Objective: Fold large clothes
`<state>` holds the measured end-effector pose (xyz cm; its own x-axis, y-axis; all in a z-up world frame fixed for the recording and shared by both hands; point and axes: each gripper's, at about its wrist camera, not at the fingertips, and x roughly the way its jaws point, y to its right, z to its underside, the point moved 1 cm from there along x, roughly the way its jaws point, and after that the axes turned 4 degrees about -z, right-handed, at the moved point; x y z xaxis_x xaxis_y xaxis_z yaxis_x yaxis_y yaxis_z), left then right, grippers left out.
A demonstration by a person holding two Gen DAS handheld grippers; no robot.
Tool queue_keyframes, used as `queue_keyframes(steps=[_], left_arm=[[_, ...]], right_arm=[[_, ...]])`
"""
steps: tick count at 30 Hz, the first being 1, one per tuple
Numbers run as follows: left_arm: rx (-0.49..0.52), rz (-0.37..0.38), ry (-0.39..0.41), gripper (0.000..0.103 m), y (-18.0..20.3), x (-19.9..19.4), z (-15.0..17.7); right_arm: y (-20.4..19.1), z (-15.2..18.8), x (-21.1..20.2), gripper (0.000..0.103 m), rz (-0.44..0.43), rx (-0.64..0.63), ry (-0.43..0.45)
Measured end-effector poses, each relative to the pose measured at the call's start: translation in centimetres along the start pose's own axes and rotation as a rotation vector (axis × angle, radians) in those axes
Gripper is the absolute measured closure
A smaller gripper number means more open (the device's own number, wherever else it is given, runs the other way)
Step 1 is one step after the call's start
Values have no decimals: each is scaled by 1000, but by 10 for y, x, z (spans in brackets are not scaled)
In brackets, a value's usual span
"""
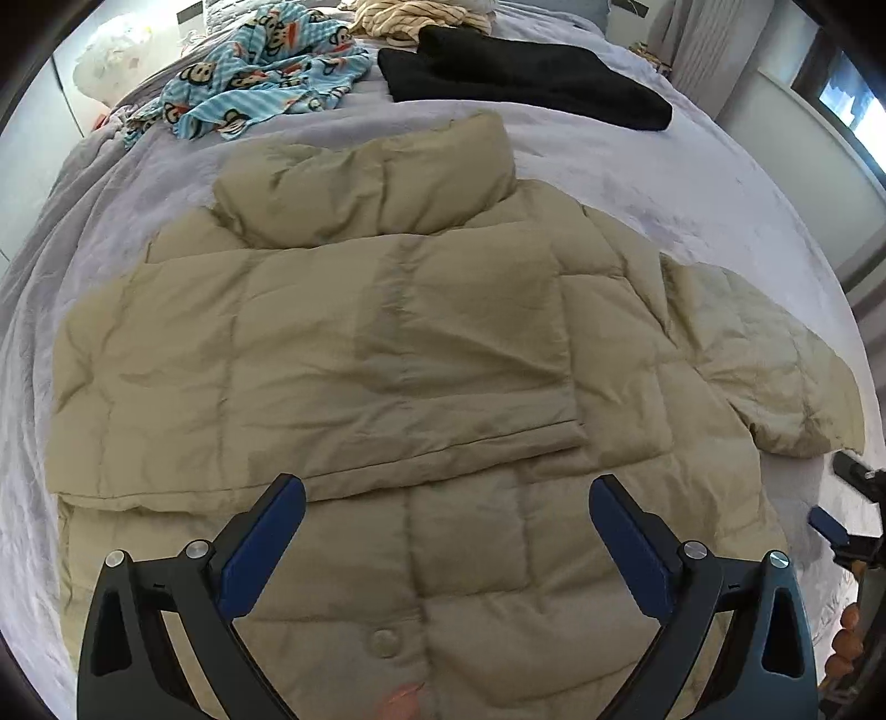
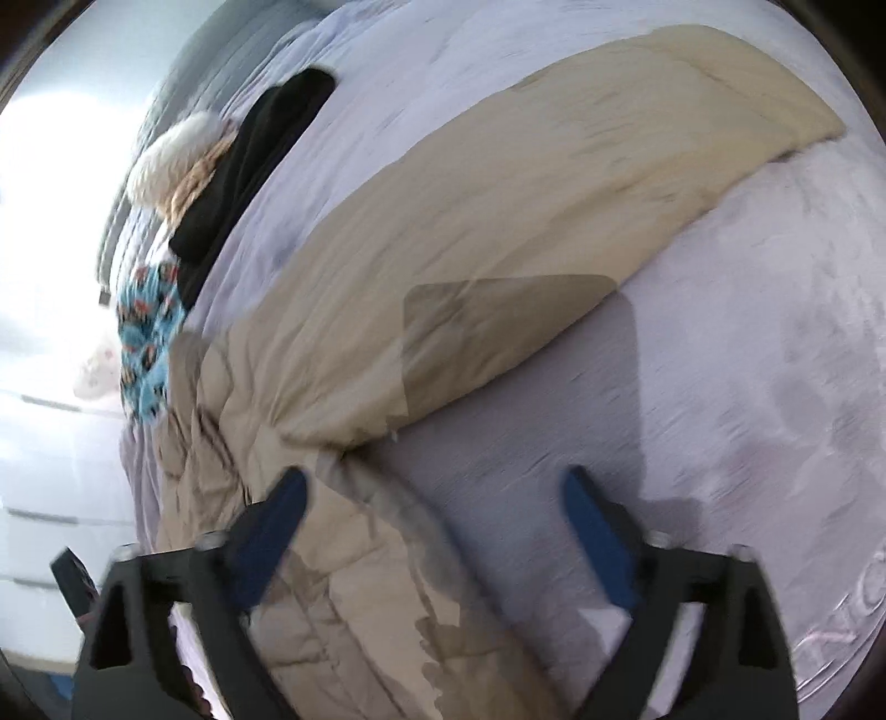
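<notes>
Left gripper [image 1: 447,495]: jaws spread wide, nothing between the blue pads [image 1: 260,545], aimed steeply downward.
Right gripper [image 2: 434,490]: jaws equally wide, empty, tilted downward (view motion-blurred).
Right gripper seen from the left wrist view: only fingertips visible, at the far right edge [image 1: 850,498].

Puffer jacket [image 1: 387,343] spread across the bed [image 1: 664,183], other garments beyond its collar.

In the left wrist view the jacket fills the middle of the frame, collar toward the top, one sleeve folded across its chest, the other sleeve [image 1: 764,360] stretched out at right. Above the collar lies a dark folded garment [image 1: 526,83]; a printed cloth [image 1: 260,72] sits at upper left, a knitted heap [image 1: 421,19] at top centre. The left gripper [image 1: 446,493] hangs over the jacket's lower part.
</notes>
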<state>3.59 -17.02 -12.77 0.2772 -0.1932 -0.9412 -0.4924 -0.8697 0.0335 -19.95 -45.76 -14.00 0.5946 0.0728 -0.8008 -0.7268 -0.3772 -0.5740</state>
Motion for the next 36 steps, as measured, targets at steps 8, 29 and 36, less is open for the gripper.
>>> queue_keyframes(steps=[8,29,36], left_arm=[[41,-10,-55,1,24,14,4],[-1,-52,-60,1,40,15,-1],[-44,-95,-25,1,16,5,-6]], right_arm=[[38,-33,-17,0,4,83,108],[138,-131,-7,63,-399,621,174],[72,-145,-17,90,-376,400,163]])
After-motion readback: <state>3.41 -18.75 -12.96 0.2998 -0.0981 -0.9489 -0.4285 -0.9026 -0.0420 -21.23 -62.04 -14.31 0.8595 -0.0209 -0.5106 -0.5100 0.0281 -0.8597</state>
